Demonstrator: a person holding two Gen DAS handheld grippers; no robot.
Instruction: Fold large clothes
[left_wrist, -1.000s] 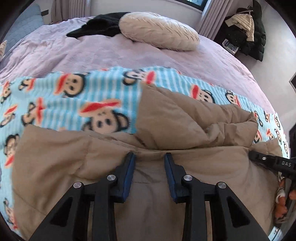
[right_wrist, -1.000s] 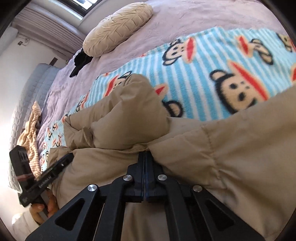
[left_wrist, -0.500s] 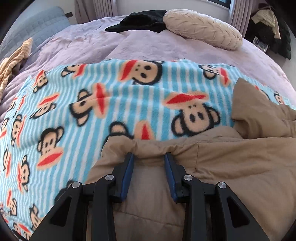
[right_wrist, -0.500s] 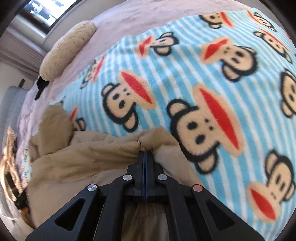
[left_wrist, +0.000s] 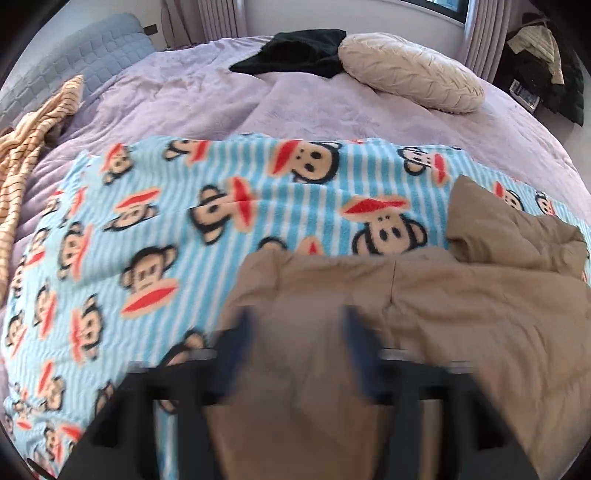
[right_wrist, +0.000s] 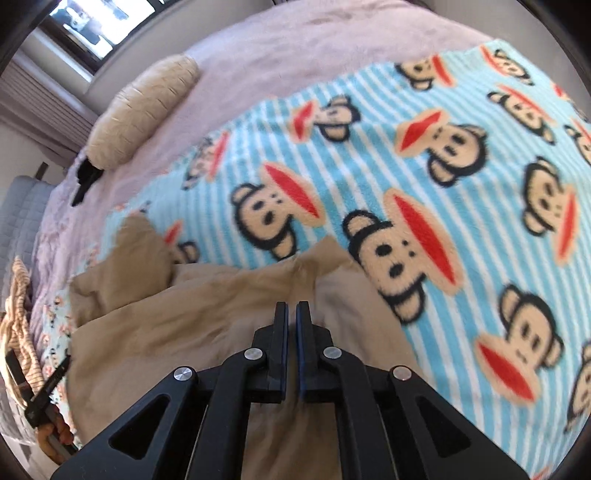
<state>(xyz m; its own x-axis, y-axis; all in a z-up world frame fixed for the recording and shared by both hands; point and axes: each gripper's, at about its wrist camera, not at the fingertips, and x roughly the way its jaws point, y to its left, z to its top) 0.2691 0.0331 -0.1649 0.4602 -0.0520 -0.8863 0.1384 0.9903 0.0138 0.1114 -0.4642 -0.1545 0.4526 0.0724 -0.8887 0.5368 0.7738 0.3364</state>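
Note:
A tan padded garment (left_wrist: 461, 314) lies crumpled on a blue striped monkey-print blanket (left_wrist: 147, 221) spread over the bed. In the left wrist view my left gripper (left_wrist: 295, 325) is blurred. Its jaws are opening wide over the garment's left edge, and the cloth lies under them, not pinched. In the right wrist view the garment (right_wrist: 184, 314) fills the lower left. My right gripper (right_wrist: 291, 306) sits over its right edge. Its jaws are opening, with a narrow slit between the pads and no cloth caught in it.
The lilac bedspread (left_wrist: 184, 99) carries a cream pillow (left_wrist: 410, 70), a black garment (left_wrist: 295, 51) and a striped tan cloth (left_wrist: 33, 133) at the left. Dark clothes (left_wrist: 546, 66) hang at the far right. A hand (right_wrist: 55, 432) shows at the right wrist view's lower left.
Both grippers have dragged the tan garment's edges apart across the blanket. The left jaws, earlier pinching cloth, now spread wide. The right pads, earlier shut on a bunched fold, now show a slit.

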